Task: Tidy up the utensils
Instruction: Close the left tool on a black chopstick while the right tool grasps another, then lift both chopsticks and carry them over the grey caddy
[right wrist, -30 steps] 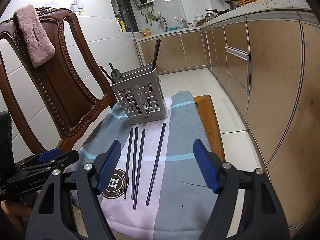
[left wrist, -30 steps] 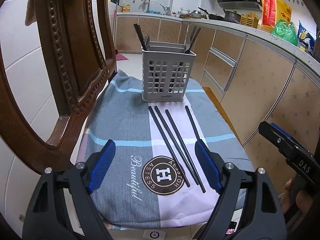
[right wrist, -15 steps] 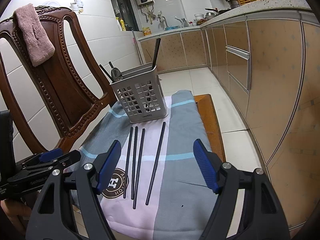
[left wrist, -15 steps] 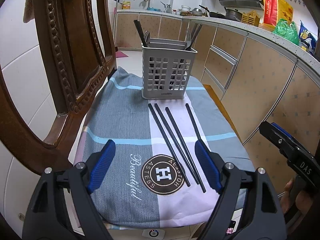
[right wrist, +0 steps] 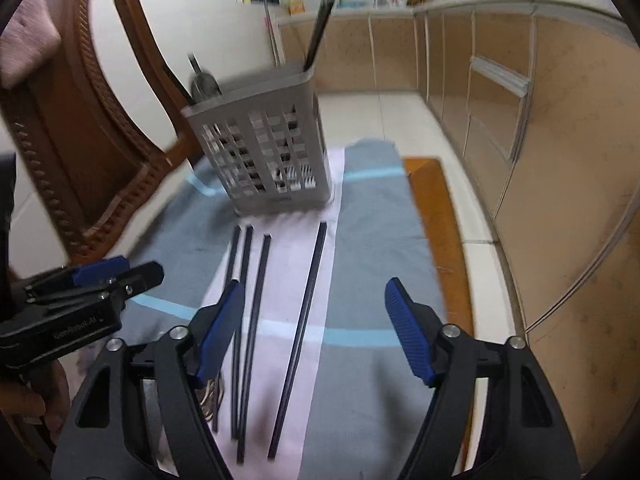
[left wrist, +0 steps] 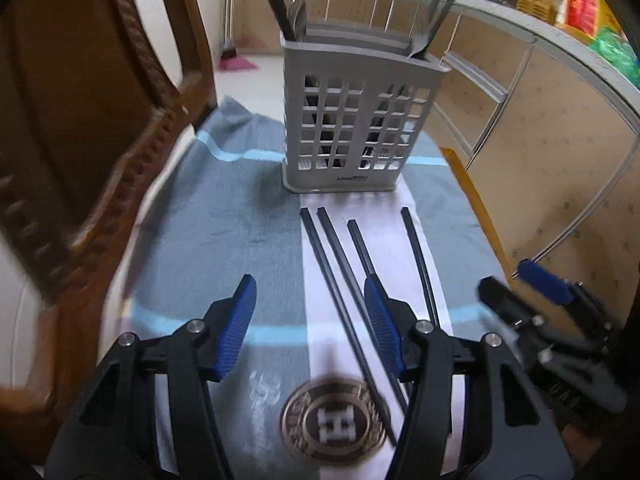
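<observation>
Several black chopsticks [left wrist: 340, 280] lie side by side on a grey, blue and pink cloth [left wrist: 224, 240], just in front of a grey slotted utensil caddy [left wrist: 352, 128] that holds dark utensils. My left gripper [left wrist: 309, 280] hovers over the left chopsticks with its jaws closing. Two sticks show in the gap, and the pads touch nothing. My right gripper [right wrist: 315, 283] hangs over the lone right chopstick [right wrist: 304, 320], its jaws closing a little and still wide apart. The caddy [right wrist: 264, 156] stands beyond. Each gripper shows in the other's view: right [left wrist: 520, 288], left [right wrist: 120, 272].
A carved wooden chair back [left wrist: 100, 160] rises at the left, with a pink towel [right wrist: 24, 40] draped over it. The bare wooden edge [right wrist: 436, 220] of the seat shows right of the cloth. Kitchen cabinets [left wrist: 540, 140] run along the right, across tiled floor.
Both grippers have come forward and down toward the chopsticks, so the caddy looms larger. The left jaws have narrowed clearly, the right ones only slightly.
</observation>
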`<action>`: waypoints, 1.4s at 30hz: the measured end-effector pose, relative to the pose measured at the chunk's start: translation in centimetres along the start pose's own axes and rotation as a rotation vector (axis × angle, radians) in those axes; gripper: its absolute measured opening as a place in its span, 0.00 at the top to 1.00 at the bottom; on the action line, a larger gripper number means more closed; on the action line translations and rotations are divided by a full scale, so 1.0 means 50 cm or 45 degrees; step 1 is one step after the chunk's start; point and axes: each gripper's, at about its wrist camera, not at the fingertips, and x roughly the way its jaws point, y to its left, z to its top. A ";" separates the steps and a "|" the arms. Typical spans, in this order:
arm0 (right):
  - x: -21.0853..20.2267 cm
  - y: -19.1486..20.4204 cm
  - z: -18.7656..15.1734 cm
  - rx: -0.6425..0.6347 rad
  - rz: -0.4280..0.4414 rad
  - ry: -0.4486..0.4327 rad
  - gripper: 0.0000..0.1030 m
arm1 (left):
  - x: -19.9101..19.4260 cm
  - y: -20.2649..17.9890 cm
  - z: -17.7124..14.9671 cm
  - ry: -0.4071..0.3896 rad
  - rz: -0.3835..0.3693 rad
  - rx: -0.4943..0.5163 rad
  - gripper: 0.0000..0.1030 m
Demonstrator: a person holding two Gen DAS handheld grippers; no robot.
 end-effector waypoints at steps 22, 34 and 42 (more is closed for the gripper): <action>0.259 0.009 0.114 -0.006 -0.104 0.264 0.75 | 0.223 0.045 0.102 0.232 0.041 -0.111 0.59; 0.250 -0.015 0.116 0.009 -0.043 0.261 0.92 | 0.223 0.090 0.127 0.204 0.016 -0.123 0.91; 0.074 -0.049 0.153 0.078 0.096 0.053 0.93 | 0.030 0.105 0.119 0.016 -0.044 -0.114 0.93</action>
